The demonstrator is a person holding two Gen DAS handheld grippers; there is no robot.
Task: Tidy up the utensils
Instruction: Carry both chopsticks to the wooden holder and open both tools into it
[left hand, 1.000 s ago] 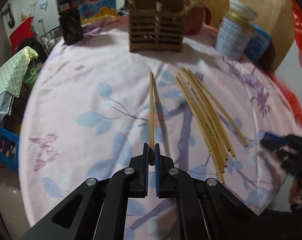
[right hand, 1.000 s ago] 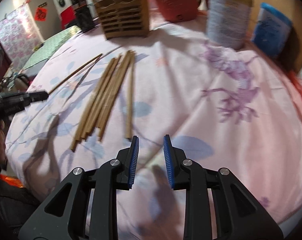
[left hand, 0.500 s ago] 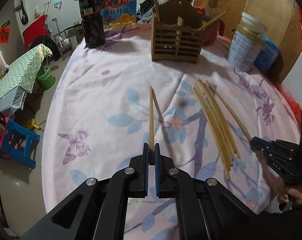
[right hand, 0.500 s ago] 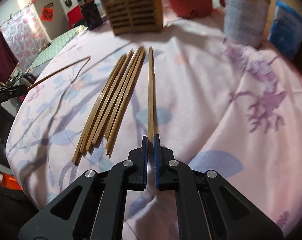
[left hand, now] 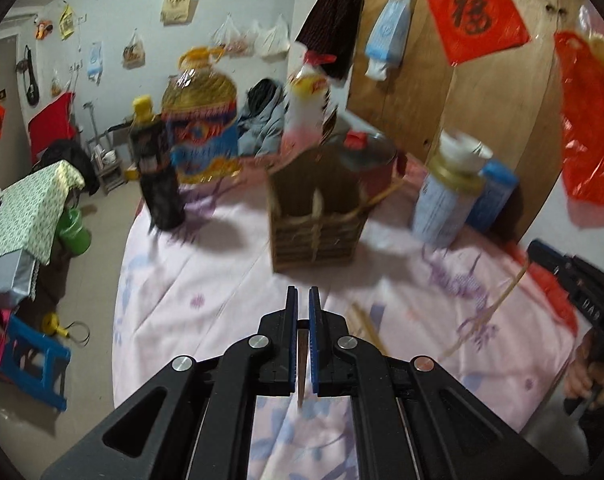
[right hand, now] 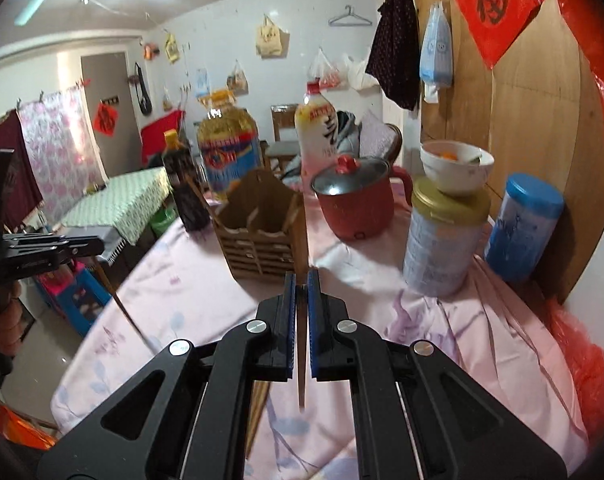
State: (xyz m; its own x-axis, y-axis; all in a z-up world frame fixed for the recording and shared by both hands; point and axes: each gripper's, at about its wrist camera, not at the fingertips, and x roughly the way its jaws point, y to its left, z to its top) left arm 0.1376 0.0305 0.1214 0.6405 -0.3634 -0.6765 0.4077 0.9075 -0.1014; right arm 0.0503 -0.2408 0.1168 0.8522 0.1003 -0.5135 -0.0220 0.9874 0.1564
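My left gripper (left hand: 303, 294) is shut on a bamboo chopstick (left hand: 302, 364) that hangs point down between its pads, above the pink tablecloth. The wooden utensil holder (left hand: 316, 220) stands just ahead of it with chopsticks inside. My right gripper (right hand: 301, 278) is shut on another chopstick (right hand: 301, 360), also hanging point down, close in front of the holder (right hand: 262, 232). The right gripper shows at the right edge of the left wrist view (left hand: 542, 254) with its chopstick (left hand: 494, 308) slanting down. The left gripper (right hand: 82, 248) shows at the left of the right wrist view.
Behind the holder stand a dark sauce bottle (right hand: 184, 188), a big oil jug (right hand: 228, 152), a red pot (right hand: 356, 198), a tin (right hand: 442, 240) with a bowl on top, and a blue canister (right hand: 522, 228). More chopsticks (left hand: 368, 328) lie on the cloth.
Both grippers have lifted their chopsticks off the cloth and swung them from lying flat to hanging point down, nearer the holder. The right gripper closed on its chopstick a second ago.
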